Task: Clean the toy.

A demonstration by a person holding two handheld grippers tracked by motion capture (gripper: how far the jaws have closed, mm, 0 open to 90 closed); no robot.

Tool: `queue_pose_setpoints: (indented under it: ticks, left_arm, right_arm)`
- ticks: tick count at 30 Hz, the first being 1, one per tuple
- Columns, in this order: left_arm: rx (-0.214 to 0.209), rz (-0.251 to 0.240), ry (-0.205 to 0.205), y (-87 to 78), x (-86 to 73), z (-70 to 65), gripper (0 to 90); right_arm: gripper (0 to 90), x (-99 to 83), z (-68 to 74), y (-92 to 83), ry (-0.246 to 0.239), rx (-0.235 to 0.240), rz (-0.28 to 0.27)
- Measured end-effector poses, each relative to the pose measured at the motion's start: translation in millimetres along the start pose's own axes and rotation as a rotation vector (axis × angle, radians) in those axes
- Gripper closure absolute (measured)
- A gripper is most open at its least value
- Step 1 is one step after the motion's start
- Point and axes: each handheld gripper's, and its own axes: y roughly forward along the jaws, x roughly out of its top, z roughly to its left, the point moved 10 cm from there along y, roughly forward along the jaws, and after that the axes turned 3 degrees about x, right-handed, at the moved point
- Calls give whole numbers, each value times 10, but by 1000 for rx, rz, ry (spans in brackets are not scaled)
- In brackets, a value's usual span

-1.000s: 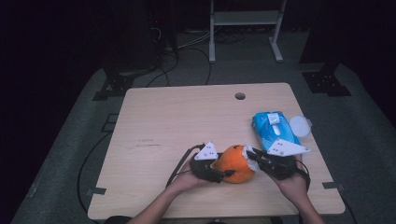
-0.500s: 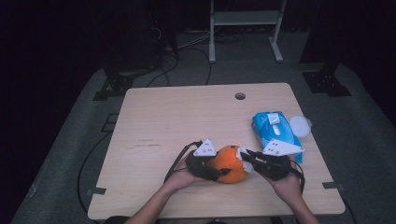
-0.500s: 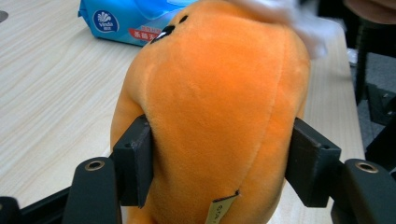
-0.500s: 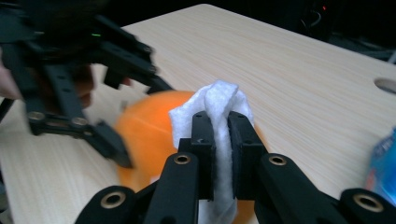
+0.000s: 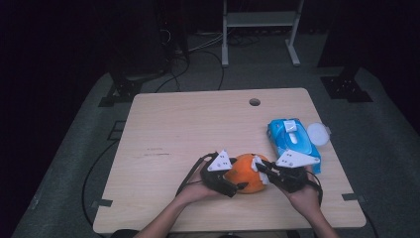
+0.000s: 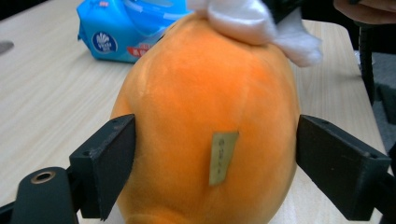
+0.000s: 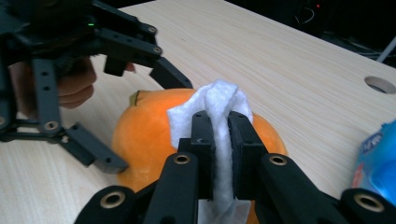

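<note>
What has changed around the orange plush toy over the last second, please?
The left hand-held gripper has just been opening: its jaws now stand on either side of the orange plush toy, with a small gap at each side. The right hand-held gripper stays shut on the white wipe, pressed on the toy's top. The blue wipes pack and the toy have not shifted.

A round, bright orange plush toy [image 5: 245, 173] sits near the front edge of a pale, light-wood-grain table [image 5: 198, 124]. A small yellowish-tan fabric tag [image 6: 222, 157] marks the toy's orange side. A fluffy white wipe [image 7: 219, 112] lies against the toy's top. To the right of the toy rests a bright blue soft wipes pack [image 5: 292, 141] with a white lid and a white round logo. Just right of that pack is a round white cap [image 5: 317, 134]. Black fingers [image 6: 105, 163] flank the orange toy.
</note>
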Motion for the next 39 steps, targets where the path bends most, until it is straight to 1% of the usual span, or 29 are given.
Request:
queue_pose_setpoints:
  ticks: [3, 4, 6, 7, 10, 11, 13, 14, 16, 17, 18, 19, 20, 22, 23, 24, 25, 26, 28, 29, 30, 31, 32, 34, 35, 36, 37, 38, 39]
  left_arm:
    - [7, -5, 13, 21, -9, 8, 108]
    - [2, 3, 10, 30, -26, 14, 91]
    - [-9, 17, -8, 63, -76, 39, 64]
    - [-15, 15, -14, 77, -90, 43, 60]
    - [-26, 18, -30, 116, -132, 44, 52]
    - [-21, 19, -31, 112, -136, 41, 77]
    - [1, 26, -18, 65, -112, 44, 223]
    - [4, 26, -15, 43, -91, 44, 279]
    - [-8, 20, -25, -34, -11, 25, 343]
    - [-30, 10, -43, -98, 55, 12, 352]
    - [-46, 8, -46, -157, 103, 0, 353]
    - [-48, 8, -43, -197, 133, -8, 353]
    - [-42, 12, -32, -237, 157, -11, 352]
    - [-28, 63, -17, -242, 114, -1, 347]
    - [-18, 92, -21, -200, 49, 14, 336]
    - [-15, 107, -34, -161, -3, 25, 322]
    - [-19, 100, -58, -140, -21, 35, 306]
    - [-17, 92, -69, -133, -19, 50, 293]
    - [-7, 79, -90, -119, -2, 74, 276]
    - [-4, 75, -100, -100, 2, 73, 268]
    - [-2, 72, -95, -79, 5, 63, 259]
    - [4, 70, -87, -55, 10, 49, 223]
    - [9, 71, -76, -40, 13, 38, 223]
    - [18, 75, -47, -27, 8, 16, 182]
    - [8, 69, -48, -37, 8, 14, 166]
    - [-11, 56, -58, -59, 11, 16, 165]
    - [-21, 49, -62, -75, 14, 21, 166]
    - [-37, 41, -59, -96, 17, 29, 171]
    - [-42, 34, -61, -110, 21, 35, 175]
  right_arm:
    - [810, -26, -32, -10, 6, 1, 1]
    - [809, -35, -40, -14, 10, -2, 3]
    - [809, -43, -41, -17, 24, 6, 1]
    - [809, -41, -40, -14, 26, 9, 0]
    - [809, -31, -19, 0, 22, 11, 0]
    - [809, -24, -4, 4, 13, 8, 2]
    - [808, -15, 9, 3, 2, 1, 2]
    - [808, -1, 9, -5, -1, -4, -5]
    - [809, 35, 2, -35, 9, -1, -24]
    - [809, 50, -6, -48, 14, -2, -30]
    - [808, 59, -26, -63, 15, -3, -30]
    - [808, 63, -33, -70, 28, 11, -35]
    - [808, 66, -40, -72, 40, 25, -43]
    - [808, 56, -38, -52, 76, 62, -50]
    - [809, 27, -36, -19, 77, 65, -31]
    - [809, -26, -34, 42, 65, 59, -3]
    - [810, -64, -24, 86, 66, 64, 13]
    - [810, -77, -23, 104, 72, 64, 21]
    - [811, -34, -39, 78, 74, 59, 9]
    - [811, -5, -28, 63, 79, 70, -5]
    - [811, 42, 26, 48, 89, 99, -25]
    - [811, 95, 161, 67, 51, 120, -26]
    - [811, 95, 161, 67, 51, 120, -26]
    - [811, 114, 260, 107, 0, 114, -12]
    - [810, 110, 281, 128, -23, 101, 0]
    - [810, 104, 275, 133, -24, 104, 3]
    - [810, 89, 246, 130, -9, 109, 2]
    - [810, 75, 217, 127, -6, 103, 4]
    - [810, 50, 178, 123, -1, 93, 8]
